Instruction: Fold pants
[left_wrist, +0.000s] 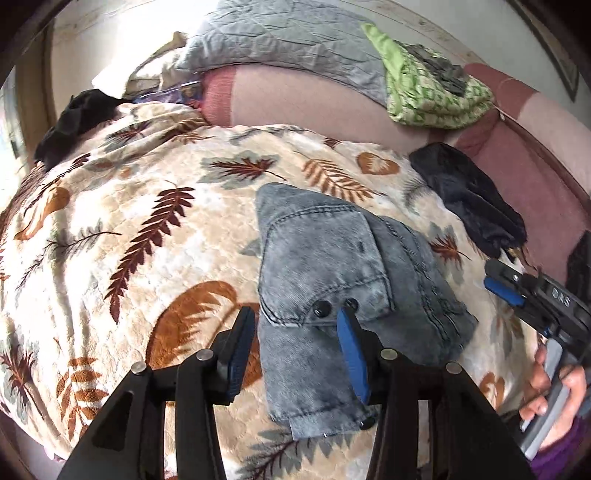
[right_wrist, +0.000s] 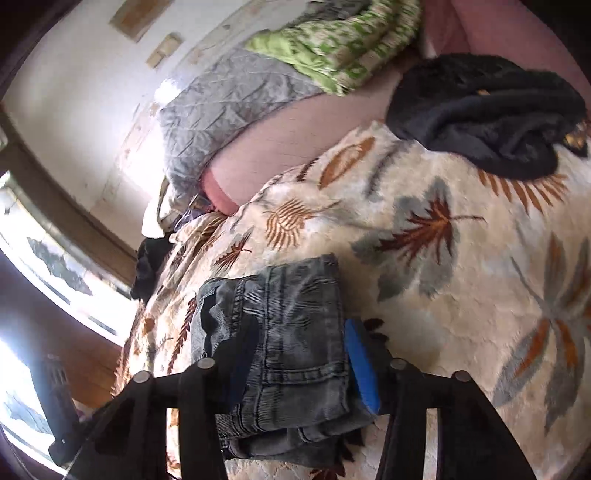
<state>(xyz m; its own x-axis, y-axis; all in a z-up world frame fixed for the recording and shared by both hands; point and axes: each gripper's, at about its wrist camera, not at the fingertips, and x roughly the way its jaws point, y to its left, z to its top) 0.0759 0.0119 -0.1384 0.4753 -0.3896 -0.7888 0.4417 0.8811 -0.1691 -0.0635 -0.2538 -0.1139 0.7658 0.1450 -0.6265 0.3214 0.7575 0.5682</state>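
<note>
in the left wrist view, a black garment (left_wrist: 70, 125) lies at the far left edge of the bed, on the leaf-print blanket (left_wrist: 122, 236) that covers most of the bed. the left gripper (left_wrist: 295, 317) hangs over the blanket with its fingers apart and nothing pressed between them. its left finger (left_wrist: 236, 350) stands just off the left edge of the folded grey pants (left_wrist: 332, 258), over bare blanket. its right, blue-padded finger (left_wrist: 351, 347) is over the pants, its tip close to two dark snaps on a pocket flap. the pants lie as a compact bundle in the middle of the blanket, pocket side up. behind them a grey quilt (left_wrist: 280, 40) and a green patterned cloth (left_wrist: 432, 92) sit at the back of the bed. to the right, another dark garment (left_wrist: 469, 206) lies near the blanket's edge. at the far right, the right gripper (left_wrist: 502, 282) is held by a hand (left_wrist: 554, 398), its tips beside the pants and not touching them.

in the right wrist view, the pants (right_wrist: 280, 332) lie between the fingers of the right gripper (right_wrist: 291, 354). the left finger shows dark against the denim, and the blue-padded finger (right_wrist: 362, 365) stands at the bundle's right edge. whether the pads press on the fabric cannot be told there.
</note>
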